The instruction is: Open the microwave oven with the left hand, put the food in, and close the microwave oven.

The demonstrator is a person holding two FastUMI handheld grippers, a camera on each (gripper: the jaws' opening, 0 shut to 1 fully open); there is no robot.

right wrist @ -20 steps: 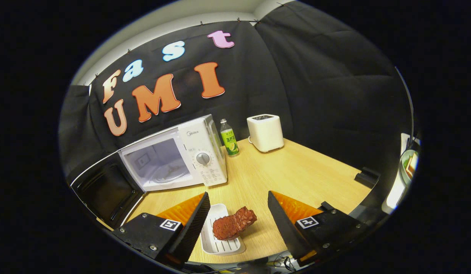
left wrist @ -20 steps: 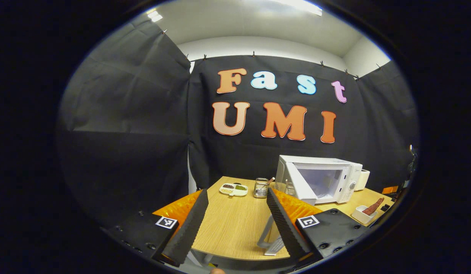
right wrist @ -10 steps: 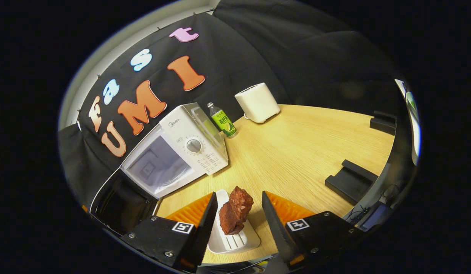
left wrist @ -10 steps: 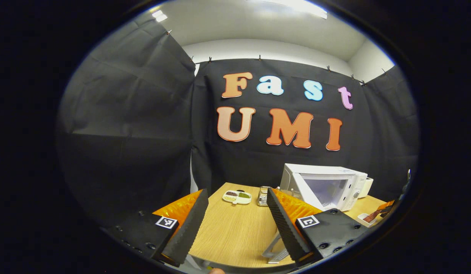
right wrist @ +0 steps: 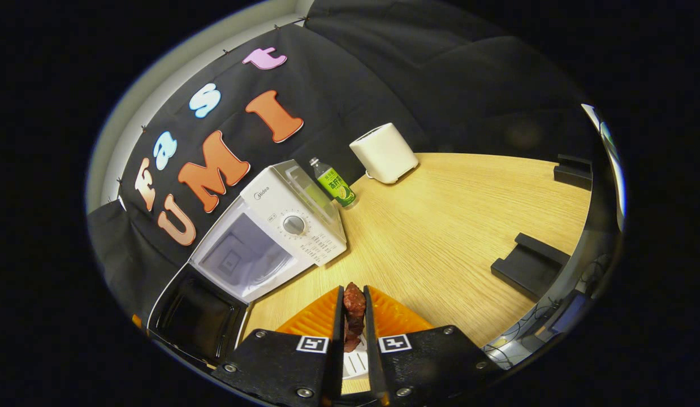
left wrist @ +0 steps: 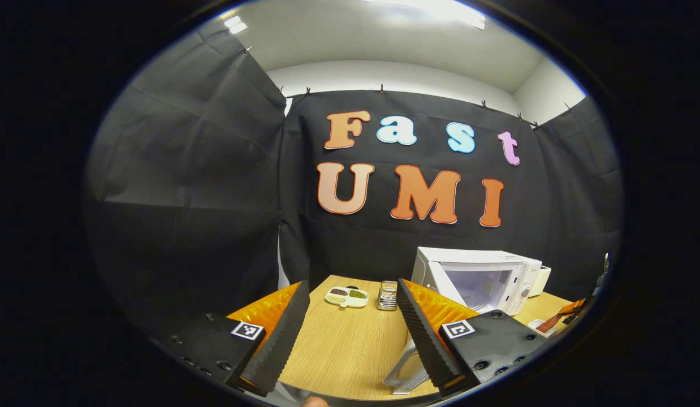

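The right gripper [right wrist: 354,325] pinches the food [right wrist: 354,308] just above its tray [right wrist: 354,362], near the microwave [right wrist: 271,234], whose door [right wrist: 194,308] hangs open. The left gripper [left wrist: 350,330] waits wide, empty. A thin pinch could let the food slip or snag the opening.

Open way into the microwave [right wrist: 254,249]
Door [right wrist: 194,316] swung wide at left; bottle [right wrist: 334,184] and toaster [right wrist: 384,152] standing clear behind.

Matt wood-grain table [right wrist: 440,226], glossy white plastic microwave [right wrist: 282,226], rough-surfaced meat [right wrist: 354,311].
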